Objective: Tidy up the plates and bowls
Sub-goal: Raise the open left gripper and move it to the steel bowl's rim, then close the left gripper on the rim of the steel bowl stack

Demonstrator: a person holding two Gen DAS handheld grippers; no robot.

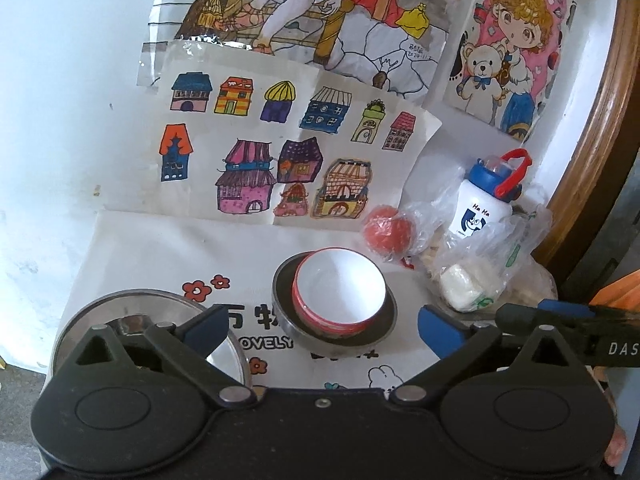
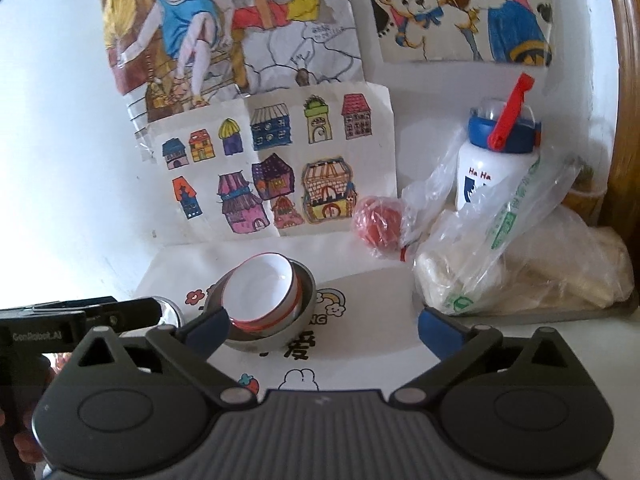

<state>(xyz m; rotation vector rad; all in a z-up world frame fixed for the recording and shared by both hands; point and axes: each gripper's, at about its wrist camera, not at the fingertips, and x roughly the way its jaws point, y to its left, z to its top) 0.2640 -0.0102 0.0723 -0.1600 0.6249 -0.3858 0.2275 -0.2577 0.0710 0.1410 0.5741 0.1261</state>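
Observation:
A white bowl with a red rim (image 1: 340, 288) sits nested with another red-rimmed bowl inside a steel bowl (image 1: 386, 330) on a printed white mat (image 1: 160, 264). The same stack shows in the right wrist view, with the white bowl (image 2: 262, 286) tilted in the steel bowl (image 2: 306, 296). A flat steel plate (image 1: 132, 308) lies at the mat's left, under my left finger. My left gripper (image 1: 322, 334) is open and empty, just in front of the stack. My right gripper (image 2: 324, 330) is open and empty, to the right of the stack.
A red ball in plastic wrap (image 1: 386, 229), a white and blue bottle (image 1: 486, 204) and plastic bags of food (image 2: 520, 276) stand at the back right. Children's drawings (image 1: 280, 148) hang on the white wall behind. A wooden frame (image 1: 592, 128) borders the right.

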